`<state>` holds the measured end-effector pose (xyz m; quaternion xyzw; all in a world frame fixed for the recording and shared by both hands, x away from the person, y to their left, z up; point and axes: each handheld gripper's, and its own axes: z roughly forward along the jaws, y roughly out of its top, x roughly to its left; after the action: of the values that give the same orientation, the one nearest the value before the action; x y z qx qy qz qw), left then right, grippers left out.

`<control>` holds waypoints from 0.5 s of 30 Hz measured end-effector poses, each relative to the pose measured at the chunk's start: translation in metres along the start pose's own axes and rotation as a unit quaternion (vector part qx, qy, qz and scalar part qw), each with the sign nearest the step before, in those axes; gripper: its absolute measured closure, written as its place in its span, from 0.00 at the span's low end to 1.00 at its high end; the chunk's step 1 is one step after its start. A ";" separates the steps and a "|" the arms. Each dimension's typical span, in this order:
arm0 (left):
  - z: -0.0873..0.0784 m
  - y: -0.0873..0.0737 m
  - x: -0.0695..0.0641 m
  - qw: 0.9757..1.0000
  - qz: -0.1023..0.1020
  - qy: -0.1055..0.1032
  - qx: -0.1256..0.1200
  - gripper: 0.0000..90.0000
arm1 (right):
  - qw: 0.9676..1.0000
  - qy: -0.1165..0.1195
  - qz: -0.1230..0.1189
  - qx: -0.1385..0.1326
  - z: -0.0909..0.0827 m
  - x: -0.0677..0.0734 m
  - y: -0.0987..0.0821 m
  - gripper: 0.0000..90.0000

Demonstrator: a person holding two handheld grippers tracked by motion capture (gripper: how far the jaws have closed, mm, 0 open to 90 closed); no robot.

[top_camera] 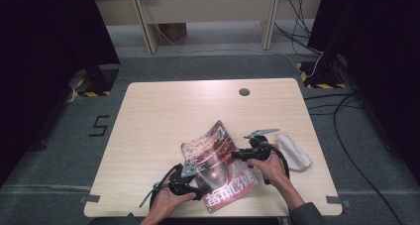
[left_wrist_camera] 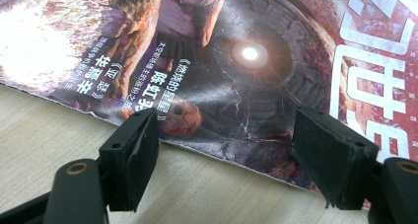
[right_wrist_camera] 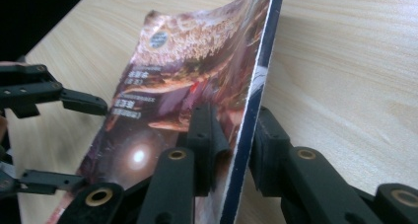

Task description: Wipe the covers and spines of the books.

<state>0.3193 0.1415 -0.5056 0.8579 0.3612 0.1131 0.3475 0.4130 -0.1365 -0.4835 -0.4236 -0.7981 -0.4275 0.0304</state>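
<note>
Landmark: the glossy, dark red-brown magazine (top_camera: pixel 218 163) with white lettering is lain near the front edge of the pale wooden table (top_camera: pixel 163 111), its right side lifted off the surface.
Left gripper (top_camera: pixel 190 178): it is held at the magazine's left front edge; its jaws are spread wide over the cover, nothing pinched.
Right gripper (right_wrist_camera: pixel 236 145): its pads are clamped on the magazine's raised spine edge.
White crumpled cloth (top_camera: pixel 295 152): it is seen right of the magazine, just beyond the right gripper.
</note>
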 end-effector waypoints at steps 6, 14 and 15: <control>0.000 0.000 -0.002 1.000 0.003 0.005 -0.002 0.29 | 1.000 -0.003 -0.007 0.010 0.003 -0.001 0.002 0.82; -0.001 0.000 0.000 1.000 0.004 -0.004 -0.003 0.29 | 0.999 -0.009 -0.049 0.020 0.003 0.003 0.005 0.86; -0.002 0.000 0.000 1.000 0.006 -0.005 -0.004 0.30 | 0.998 -0.010 -0.059 0.020 0.003 0.004 0.006 0.87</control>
<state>0.3186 0.1423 -0.5040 0.8592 0.3535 0.1123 0.3525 0.4157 -0.1307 -0.4798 -0.3794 -0.8303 -0.4082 0.0057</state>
